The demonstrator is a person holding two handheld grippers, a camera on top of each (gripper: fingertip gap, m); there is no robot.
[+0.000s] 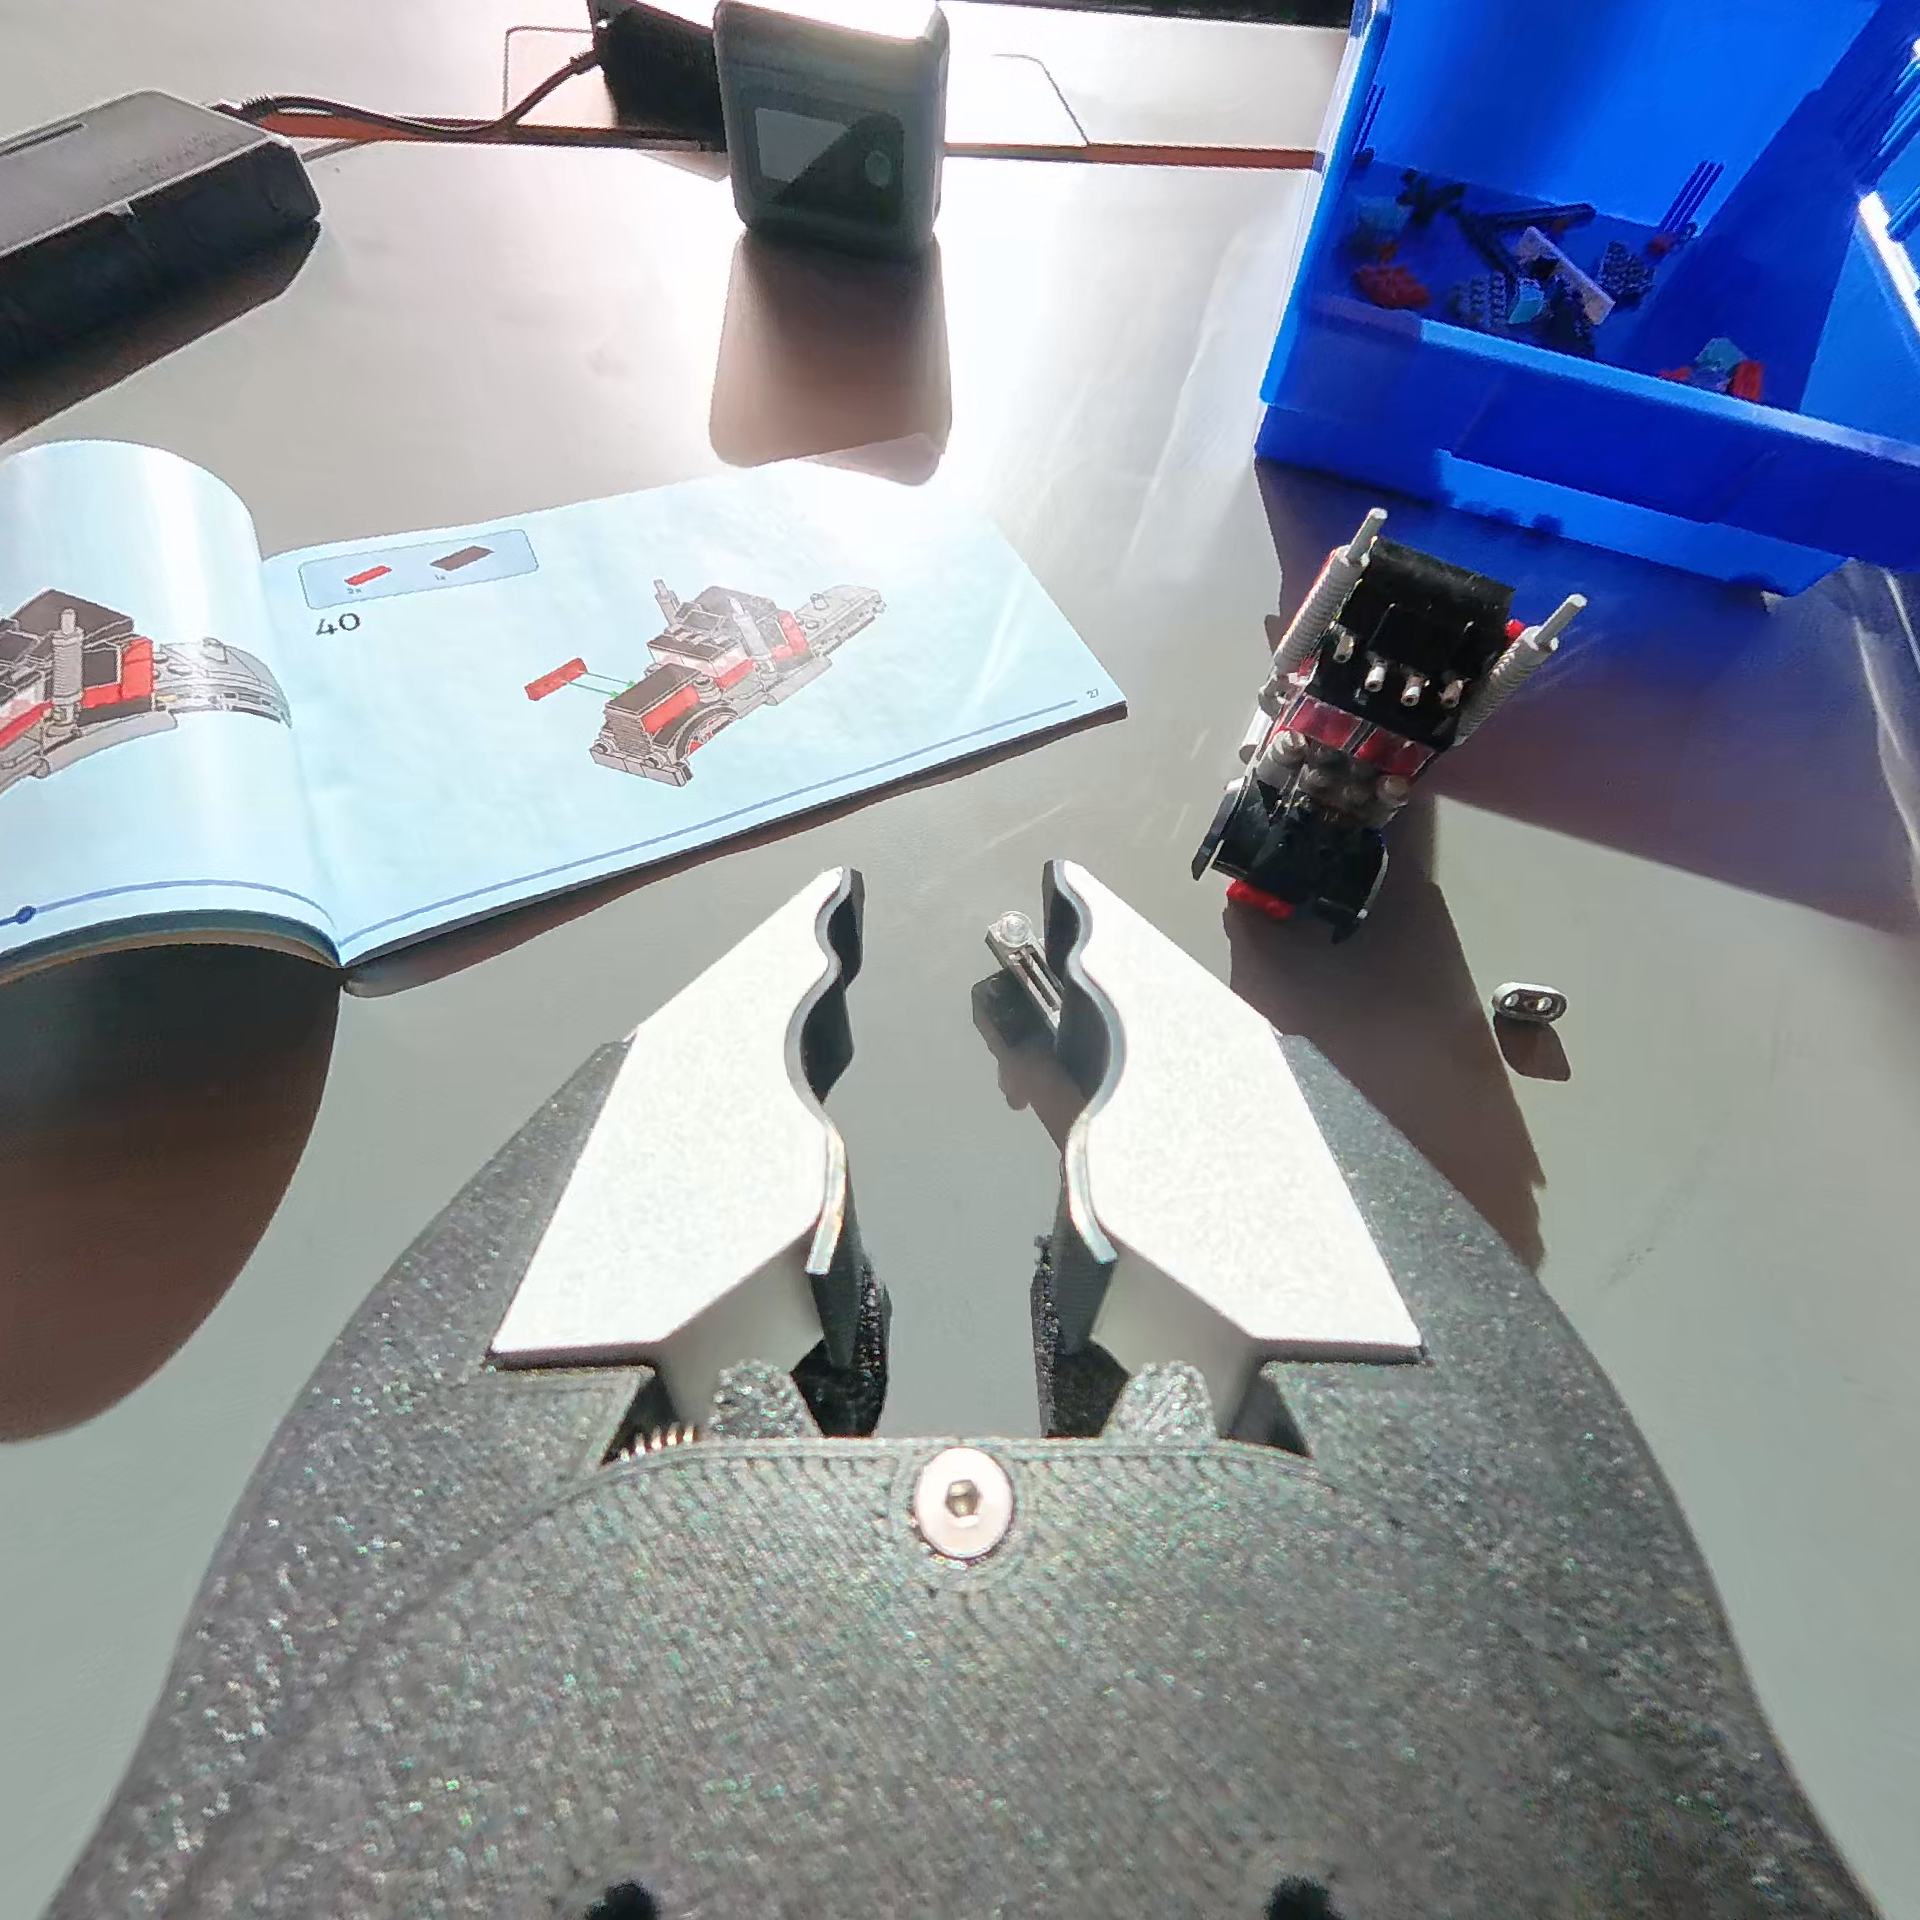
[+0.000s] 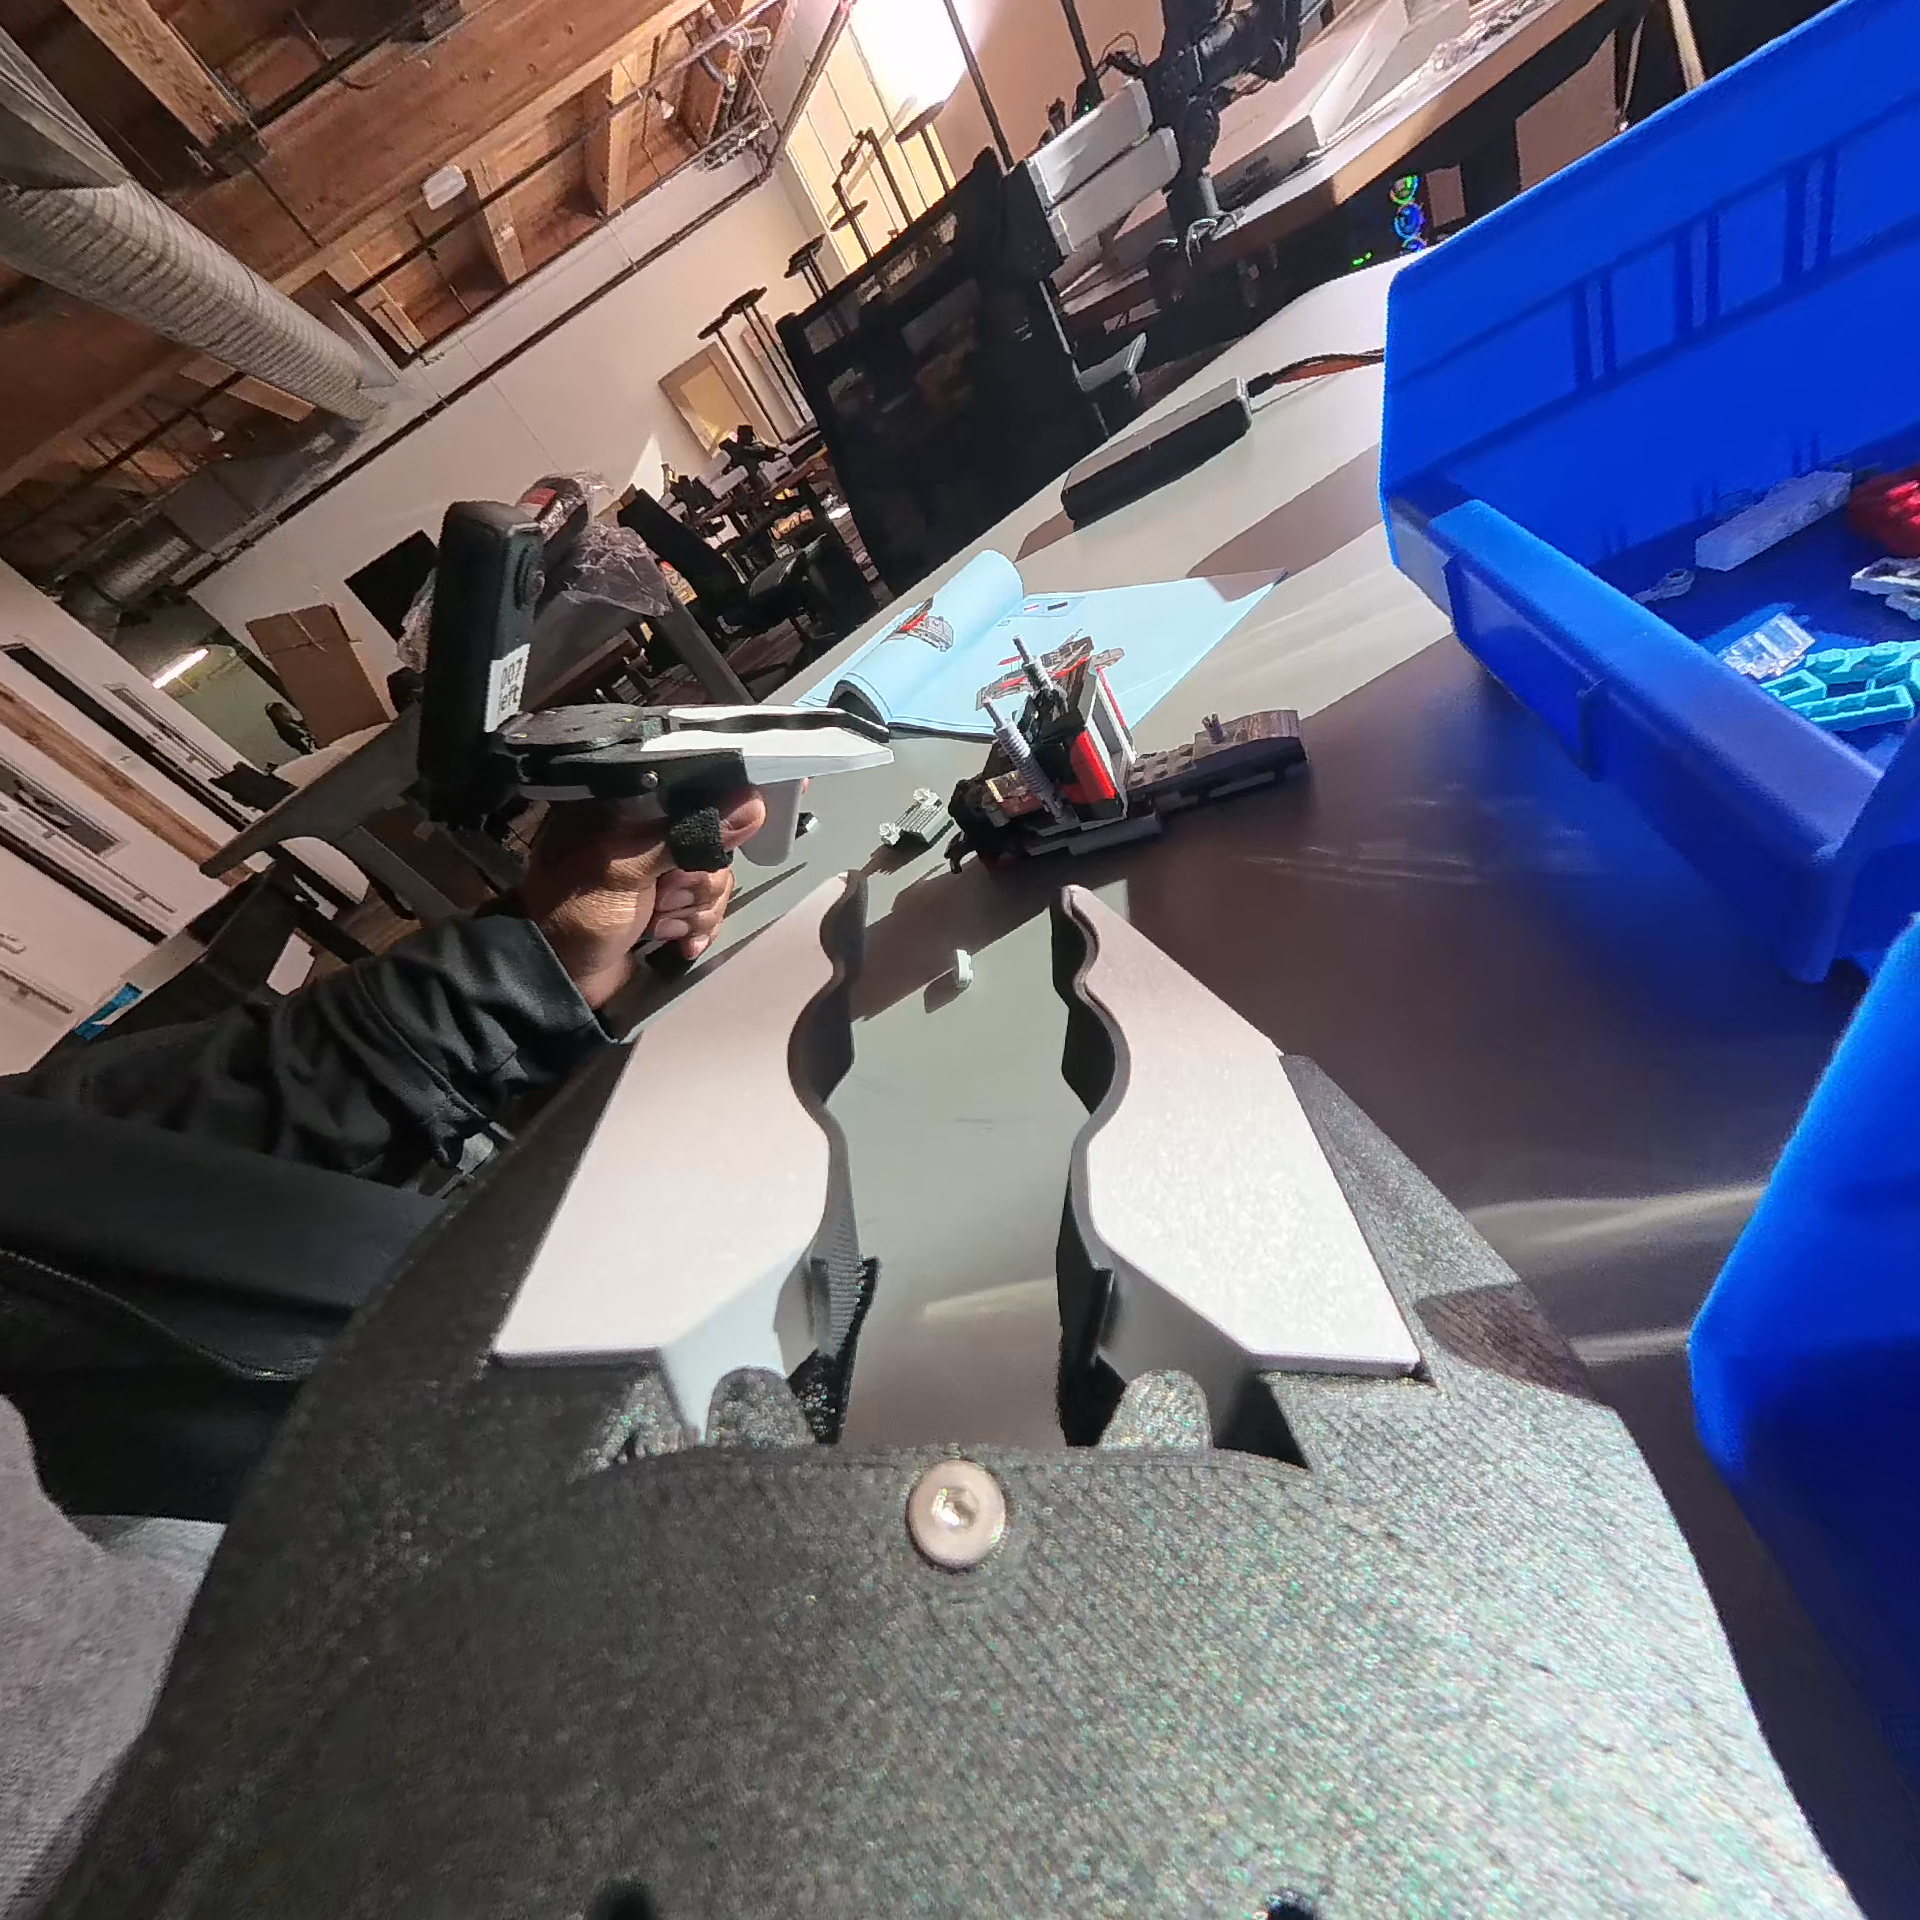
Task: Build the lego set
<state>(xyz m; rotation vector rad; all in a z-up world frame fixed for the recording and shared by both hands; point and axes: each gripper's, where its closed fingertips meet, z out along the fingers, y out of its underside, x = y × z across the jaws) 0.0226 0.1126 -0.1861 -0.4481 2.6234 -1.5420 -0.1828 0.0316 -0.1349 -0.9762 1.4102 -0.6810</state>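
Both my tools are over the dark table (image 1: 1039, 416) right now. My left gripper (image 1: 951, 894) has its jaws spread with a clear gap and nothing clamped. A small black-and-clear lego piece (image 1: 1016, 977) lies on the table in that gap, close against the inner face of my right-hand finger (image 1: 1143, 1049); I cannot tell if it actually touches.

Just beyond that finger's tip stands the half-built lego truck (image 1: 1340, 748), black and red with grey exhaust stacks, sitting near the front wall of the blue bin (image 1: 1538, 478) at the table's far right. A tiny grey oval piece (image 1: 1527, 1001) rests alone on the table, near the truck's front end but apart from it.

The open instruction booklet (image 1: 520, 727) lies flat toward the table's left side, with a dark cube-shaped device (image 1: 831, 125) standing beyond it and a flat black box (image 1: 135, 197) toward the far left corner.

My right gripper (image 2: 961, 904) is low over the table, jaws also parted and holding nothing, with a little grey piece (image 2: 961, 968) on the table between its tips. From here the truck (image 2: 1081, 779) lies ahead, the bin (image 2: 1621, 436) to the right with loose teal bricks (image 2: 1849, 691) inside, and my left gripper (image 2: 831, 753) hovers near it.
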